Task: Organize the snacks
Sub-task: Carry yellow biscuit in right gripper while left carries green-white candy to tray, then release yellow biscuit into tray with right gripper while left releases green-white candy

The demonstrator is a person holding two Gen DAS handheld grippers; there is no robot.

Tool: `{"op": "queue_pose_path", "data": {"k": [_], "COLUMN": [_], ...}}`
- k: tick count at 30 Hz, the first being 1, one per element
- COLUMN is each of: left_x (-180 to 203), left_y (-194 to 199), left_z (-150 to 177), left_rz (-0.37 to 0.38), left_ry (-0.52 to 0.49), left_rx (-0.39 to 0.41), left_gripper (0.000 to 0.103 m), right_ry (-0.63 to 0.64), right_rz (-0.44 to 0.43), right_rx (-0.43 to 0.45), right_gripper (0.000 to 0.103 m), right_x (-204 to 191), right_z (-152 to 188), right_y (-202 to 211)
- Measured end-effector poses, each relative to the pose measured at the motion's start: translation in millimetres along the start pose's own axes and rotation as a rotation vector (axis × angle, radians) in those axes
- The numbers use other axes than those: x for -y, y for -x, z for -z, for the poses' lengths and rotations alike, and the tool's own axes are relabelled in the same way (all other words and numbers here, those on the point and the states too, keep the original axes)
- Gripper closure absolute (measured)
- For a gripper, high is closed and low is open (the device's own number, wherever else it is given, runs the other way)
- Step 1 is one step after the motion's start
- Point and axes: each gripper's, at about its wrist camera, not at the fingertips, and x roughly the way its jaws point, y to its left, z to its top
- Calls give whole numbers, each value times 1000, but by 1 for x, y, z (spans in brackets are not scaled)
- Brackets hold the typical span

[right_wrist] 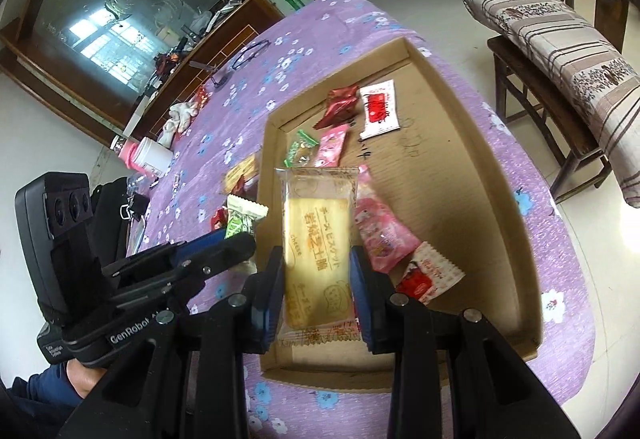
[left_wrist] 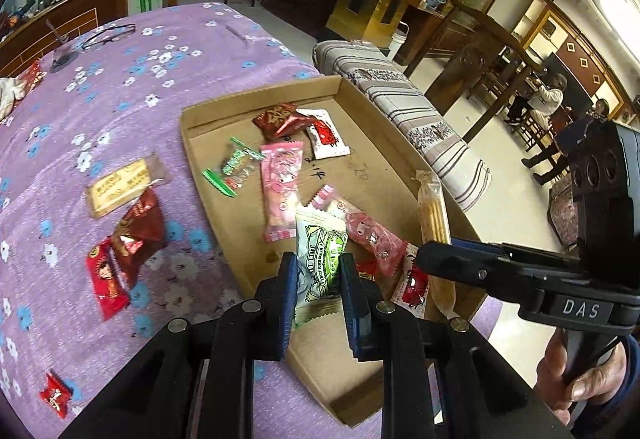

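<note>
- Purple flowered cloth [left_wrist: 132,91] covers the table, and a shallow cardboard tray [left_wrist: 362,111] sits at the table's edge nearest the striped cushion [left_wrist: 420,115].
- Already in the tray: a dark red foil packet [left_wrist: 280,119] and a white-and-red sachet [left_wrist: 326,135] toward its far corner, a green-ended clear candy [left_wrist: 234,169] by the left wall, and two pink packets [left_wrist: 280,187] across the middle.
- One more white-and-red sachet [right_wrist: 430,273] lies near the tray's near right side.
- The left gripper [left_wrist: 318,271] has its jaws narrowed onto a green-and-white lime candy packet [left_wrist: 320,251], held upright above the near part of the tray.
- The right gripper [right_wrist: 316,279] grips a cheese biscuit packet [right_wrist: 318,239] between narrow jaws, also above the tray's near edge.
- Left on the cloth outside the tray's left wall: a beige wafer packet [left_wrist: 120,185], a brown-red foil packet [left_wrist: 140,227], a red sachet [left_wrist: 106,279], and a small red candy [left_wrist: 56,395] near the table's near edge.
- A further red packet [left_wrist: 34,75] lies by the far left edge, beside a white cloth.
- Judging by this, the sorting looks a little past halfway: two snacks are about to be dropped in, and roughly five loose ones remain to collect.
</note>
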Motion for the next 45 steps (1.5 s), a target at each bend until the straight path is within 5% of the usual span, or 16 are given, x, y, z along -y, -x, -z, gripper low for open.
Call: {"op": "queue_pose_path", "data": {"k": [45], "left_x": [22], "left_y": [-48], "left_z": [19], "left_rz": [47], "left_ry": [-105], "left_rx": [-108], "left_gripper": [82], "right_ry": [-53], "right_rz": [166], "right_rx": [-74], "right_gripper": [71], "right_x": [43], "right_z": [-20], "right_y": [-40]}}
